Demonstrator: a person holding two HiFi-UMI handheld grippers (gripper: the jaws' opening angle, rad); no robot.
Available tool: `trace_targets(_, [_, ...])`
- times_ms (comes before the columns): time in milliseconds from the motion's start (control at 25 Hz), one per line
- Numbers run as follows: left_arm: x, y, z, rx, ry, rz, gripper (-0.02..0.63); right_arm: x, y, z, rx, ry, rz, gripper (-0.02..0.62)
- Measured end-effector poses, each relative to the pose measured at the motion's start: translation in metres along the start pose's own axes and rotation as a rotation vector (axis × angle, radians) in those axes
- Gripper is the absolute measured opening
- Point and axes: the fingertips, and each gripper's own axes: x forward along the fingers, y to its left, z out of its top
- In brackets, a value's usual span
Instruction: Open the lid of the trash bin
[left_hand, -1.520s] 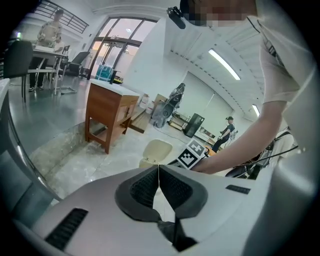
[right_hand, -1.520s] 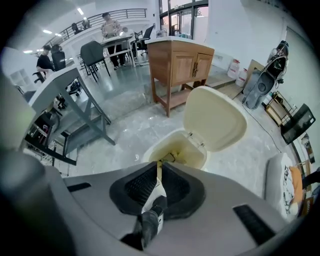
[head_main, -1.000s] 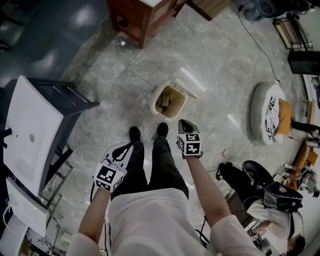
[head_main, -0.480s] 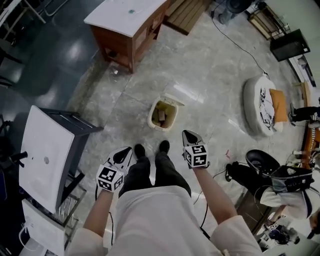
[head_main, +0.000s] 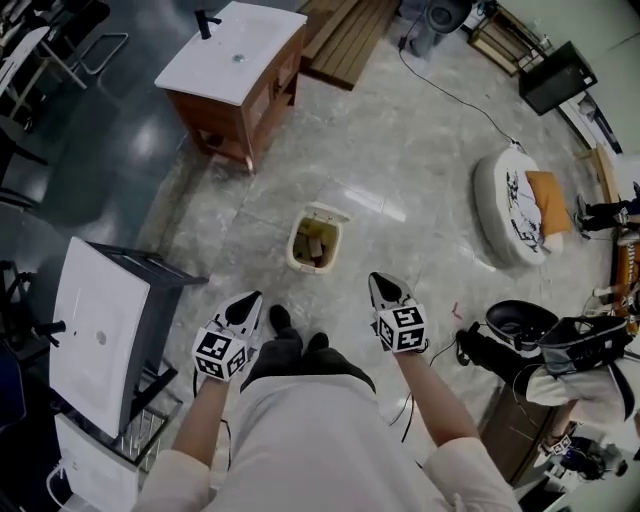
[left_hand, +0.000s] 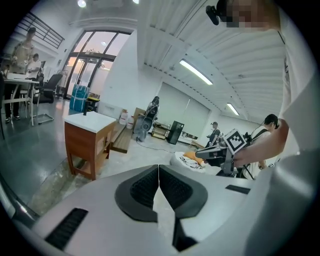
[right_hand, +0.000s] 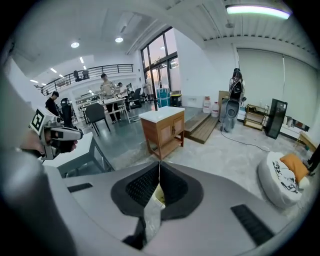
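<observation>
The small cream trash bin (head_main: 312, 242) stands on the marble floor ahead of the person's feet. Its lid (head_main: 326, 212) is tipped up at the far rim, and scraps show inside. My left gripper (head_main: 248, 299) hangs shut by the left leg, well short of the bin. To the right of the legs my right gripper (head_main: 382, 283) is also shut, and both are empty. In the left gripper view the jaws (left_hand: 158, 167) meet with nothing between them. In the right gripper view the shut jaws (right_hand: 159, 166) leave only a sliver of the bin (right_hand: 156, 198) visible below them.
A wooden cabinet with a white top (head_main: 238, 62) stands beyond the bin. A grey table with a white top (head_main: 95, 318) is at the left. A white cushion (head_main: 508, 205), a black chair (head_main: 516, 325) and a seated person (head_main: 570, 385) are at the right. A cable (head_main: 455, 97) crosses the floor.
The person has stepped back, so the bin lies farther ahead and looks smaller. Both grippers stay shut and low beside the legs.
</observation>
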Motion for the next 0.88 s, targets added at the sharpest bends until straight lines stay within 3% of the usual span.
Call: trace_targets(880, [-0.026,-0.132,0.021,0.062,-0.091,0.037,0.018,-0.135,-0.033,-0.029,-0.055,-0.127,0.044,0.031])
